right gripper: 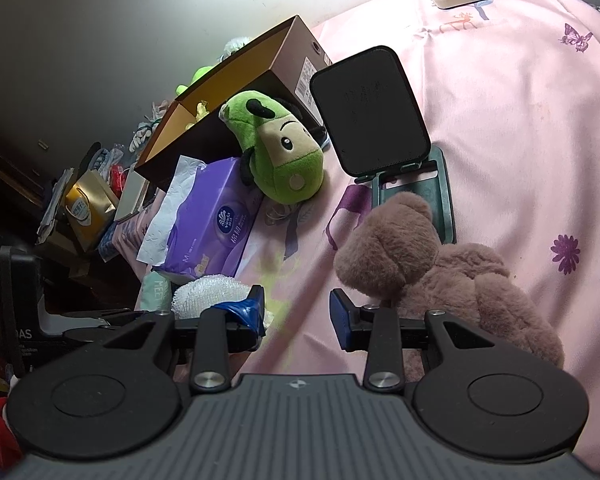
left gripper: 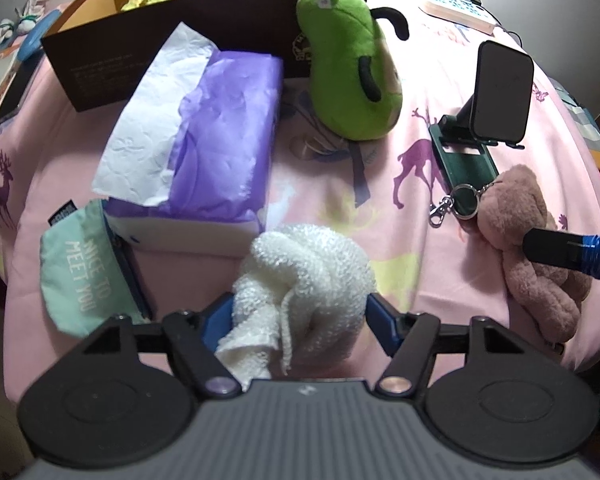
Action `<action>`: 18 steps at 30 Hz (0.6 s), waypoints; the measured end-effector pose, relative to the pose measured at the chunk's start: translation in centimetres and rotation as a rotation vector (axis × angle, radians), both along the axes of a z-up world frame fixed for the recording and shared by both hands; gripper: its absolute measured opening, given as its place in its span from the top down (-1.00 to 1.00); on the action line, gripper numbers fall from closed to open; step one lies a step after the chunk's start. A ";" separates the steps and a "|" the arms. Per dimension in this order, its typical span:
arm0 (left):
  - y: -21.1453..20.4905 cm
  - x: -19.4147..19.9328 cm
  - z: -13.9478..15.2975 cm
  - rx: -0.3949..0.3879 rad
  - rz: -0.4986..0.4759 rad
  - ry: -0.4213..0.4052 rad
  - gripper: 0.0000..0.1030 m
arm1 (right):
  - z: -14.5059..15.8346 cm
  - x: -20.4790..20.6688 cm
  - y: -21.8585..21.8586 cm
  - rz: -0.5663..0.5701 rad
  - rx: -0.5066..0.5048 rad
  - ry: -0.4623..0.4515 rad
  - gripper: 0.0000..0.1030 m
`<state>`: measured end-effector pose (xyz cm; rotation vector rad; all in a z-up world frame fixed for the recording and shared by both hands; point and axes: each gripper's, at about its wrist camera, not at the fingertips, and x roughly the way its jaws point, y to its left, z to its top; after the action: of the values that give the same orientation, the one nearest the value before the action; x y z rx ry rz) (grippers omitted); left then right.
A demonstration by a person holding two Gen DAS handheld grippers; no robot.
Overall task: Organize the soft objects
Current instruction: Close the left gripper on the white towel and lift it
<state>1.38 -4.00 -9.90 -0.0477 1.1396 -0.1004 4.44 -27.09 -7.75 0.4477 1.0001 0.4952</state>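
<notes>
Both tools look alike: the left claw (left gripper: 300,312) and the right claw (right gripper: 298,312) each sit on a grey ribbed body with a small emblem at its front edge. Two black round discs flank that body, and black link arms pivot on silver screws. The fingers (left gripper: 382,322) carry blue pads; one right-claw finger (right gripper: 248,310) is wrapped in blue tape.

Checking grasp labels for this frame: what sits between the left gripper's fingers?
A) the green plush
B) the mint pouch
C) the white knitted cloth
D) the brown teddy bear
C: in the left wrist view the white knitted cloth bunches between the blue pads of the left gripper, while the brown teddy bear, green plush and mint pouch lie apart on the pink sheet.
</notes>
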 end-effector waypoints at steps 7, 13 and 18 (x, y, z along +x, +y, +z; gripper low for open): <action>-0.3 0.5 0.2 0.018 -0.017 0.011 -0.14 | -0.2 0.4 0.0 -0.006 0.012 0.013 0.62; 0.2 0.3 1.6 -0.045 -0.047 0.014 -0.09 | 0.1 0.9 0.0 -0.002 0.017 0.004 0.62; 0.8 -0.1 4.5 -0.091 -0.095 -0.032 -0.09 | 0.3 1.2 0.4 0.001 0.025 -0.001 0.62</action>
<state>1.31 -3.24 -5.42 -0.0728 1.1045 -0.2371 5.64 -26.69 -7.46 0.4694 0.9939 0.5095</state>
